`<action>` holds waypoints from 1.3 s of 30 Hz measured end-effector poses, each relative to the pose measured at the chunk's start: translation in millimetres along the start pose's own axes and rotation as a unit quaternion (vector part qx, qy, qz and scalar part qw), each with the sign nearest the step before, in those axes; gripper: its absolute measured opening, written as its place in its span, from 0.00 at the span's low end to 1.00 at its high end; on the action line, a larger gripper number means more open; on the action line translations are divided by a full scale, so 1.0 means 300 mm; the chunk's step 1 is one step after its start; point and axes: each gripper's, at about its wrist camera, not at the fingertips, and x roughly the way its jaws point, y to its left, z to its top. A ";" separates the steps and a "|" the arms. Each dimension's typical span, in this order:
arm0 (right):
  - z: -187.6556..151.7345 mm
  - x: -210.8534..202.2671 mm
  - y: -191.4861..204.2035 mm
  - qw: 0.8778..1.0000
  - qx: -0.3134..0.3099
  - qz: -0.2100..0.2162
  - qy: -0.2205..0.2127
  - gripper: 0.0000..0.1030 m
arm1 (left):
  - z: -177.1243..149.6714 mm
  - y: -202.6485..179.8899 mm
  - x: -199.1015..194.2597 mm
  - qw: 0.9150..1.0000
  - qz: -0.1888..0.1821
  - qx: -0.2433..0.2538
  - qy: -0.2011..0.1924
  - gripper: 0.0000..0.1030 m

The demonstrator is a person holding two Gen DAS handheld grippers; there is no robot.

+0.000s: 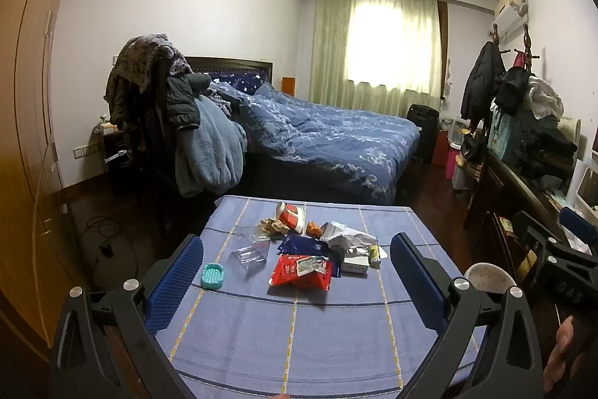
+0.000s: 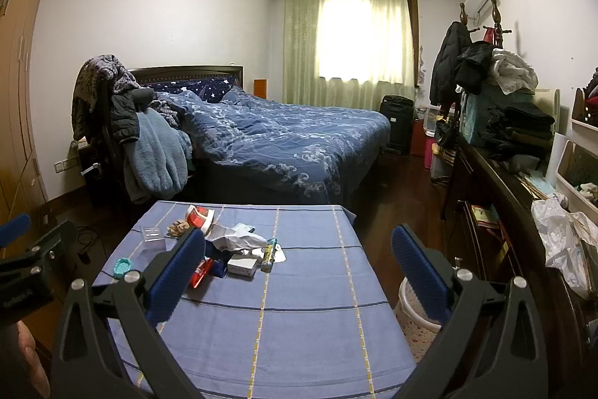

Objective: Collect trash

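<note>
On the blue table [image 1: 299,331], trash [image 1: 302,249] lies ahead of both spread, empty grippers: left [image 1: 297,268], right [image 2: 299,260]. Only the left view shows the orange scrap [image 1: 314,229]; the bin [image 2: 415,313] stands beside the table.

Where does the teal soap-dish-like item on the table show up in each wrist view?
Left wrist: the teal item lies on the blue tablecloth, left of the trash pile, just right of the left claw's left finger.
Right wrist: the teal item sits near the table's left edge, left of the right claw's left finger.
Shared landmark: the red snack bag to its right.
</note>
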 end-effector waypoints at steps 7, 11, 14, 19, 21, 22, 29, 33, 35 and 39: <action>0.000 0.000 -0.002 1.000 -0.001 0.001 0.000 0.97 | -0.005 -0.001 0.005 1.000 0.000 0.000 0.002 0.97; 0.001 -0.001 0.001 1.000 -0.001 0.000 -0.001 0.97 | -0.004 -0.002 0.006 1.000 0.001 0.001 0.002 0.97; 0.001 0.000 0.000 1.000 0.000 0.001 0.000 0.97 | -0.011 -0.001 0.014 1.000 0.001 0.000 0.005 0.97; 0.000 0.000 -0.001 1.000 0.000 0.001 0.000 0.97 | -0.010 -0.002 0.015 1.000 0.002 0.000 0.005 0.97; 0.000 0.000 0.000 1.000 0.000 0.001 0.000 0.97 | -0.015 -0.002 0.017 1.000 0.001 0.000 0.005 0.97; -0.001 0.000 -0.001 1.000 -0.001 0.001 0.000 0.97 | -0.009 -0.003 0.016 1.000 0.002 0.000 0.005 0.97; -0.005 0.002 -0.001 1.000 -0.002 0.003 0.006 0.97 | -0.016 -0.002 0.021 1.000 0.002 0.000 0.007 0.97; -0.005 0.004 -0.006 1.000 -0.003 0.004 0.008 0.97 | -0.031 0.000 0.027 1.000 0.002 0.000 0.008 0.97; -0.005 0.004 -0.006 1.000 -0.003 0.004 0.008 0.97 | -0.029 0.000 0.027 1.000 0.001 -0.001 0.008 0.97; -0.004 0.005 -0.004 1.000 -0.003 0.004 0.008 0.97 | -0.028 -0.001 0.030 1.000 0.002 -0.001 0.008 0.97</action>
